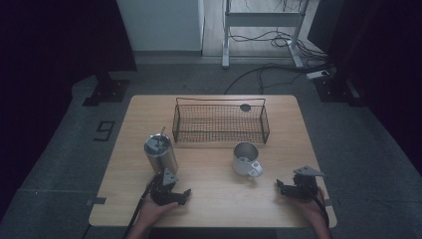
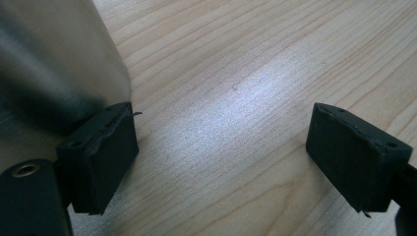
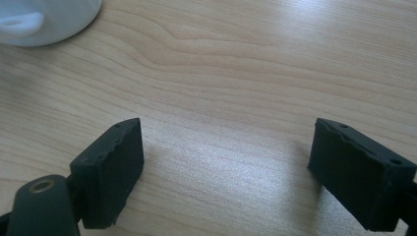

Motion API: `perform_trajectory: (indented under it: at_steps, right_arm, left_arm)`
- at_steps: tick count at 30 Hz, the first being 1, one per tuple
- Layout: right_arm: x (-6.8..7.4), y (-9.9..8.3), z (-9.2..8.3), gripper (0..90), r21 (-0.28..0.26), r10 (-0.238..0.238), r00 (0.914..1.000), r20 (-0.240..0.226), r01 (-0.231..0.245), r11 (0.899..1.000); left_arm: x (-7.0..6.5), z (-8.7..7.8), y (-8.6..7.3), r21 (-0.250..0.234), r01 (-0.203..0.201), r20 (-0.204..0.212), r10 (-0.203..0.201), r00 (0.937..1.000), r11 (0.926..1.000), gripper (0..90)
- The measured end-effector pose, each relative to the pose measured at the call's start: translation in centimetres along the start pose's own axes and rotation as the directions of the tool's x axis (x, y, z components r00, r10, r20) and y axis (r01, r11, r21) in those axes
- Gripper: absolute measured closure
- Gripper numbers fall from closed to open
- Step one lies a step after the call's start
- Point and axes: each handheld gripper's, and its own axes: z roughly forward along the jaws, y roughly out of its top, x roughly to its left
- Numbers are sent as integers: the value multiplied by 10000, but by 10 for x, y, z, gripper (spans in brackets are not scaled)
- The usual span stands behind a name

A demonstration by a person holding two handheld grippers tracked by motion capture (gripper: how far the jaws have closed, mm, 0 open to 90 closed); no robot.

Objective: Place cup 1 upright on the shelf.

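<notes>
With both the left gripper [image 1: 171, 191] and right gripper [image 1: 293, 188] spread and empty, you're at the approach: reach for the steel canister [image 1: 160, 153] left of the white mug [image 1: 246, 159].

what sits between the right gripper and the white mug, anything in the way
Nothing visible does. The right gripper rests open near the table's front edge, and bare wood lies between it and the white mug, whose handle points toward the front edge.
</notes>
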Motion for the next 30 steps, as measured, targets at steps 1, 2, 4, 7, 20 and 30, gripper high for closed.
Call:
perform_trajectory:
  at_steps: [1,2,4,7,20,30]
  right_arm:
    - [0,0,0,127,0,0,10000,0,0,10000]
    - [0,0,0,128,-2,4,10000,-1,-4,10000]
    - [0,0,0,128,-2,2,10000,-1,-2,10000]
    - [0,0,0,128,0,4,10000,-2,-4,10000]
    - [0,0,0,129,-7,4,10000,4,-4,10000]
    - [-1,1,1,129,-10,46,10000,12,-46,10000]
  left_arm:
    - [0,0,0,0,0,0,0,10000,10000,124]
    - [0,0,0,1,-1,0,1,10000,10000,123]
    - [0,0,0,1,-1,8,1,10000,10000,123]
    - [0,0,0,-2,-1,1,1,10000,10000,123]
    - [0,0,0,-15,39,-54,-39,10000,10000,132]
    - [-2,-5,1,-122,37,-146,-39,9999,9999,163]
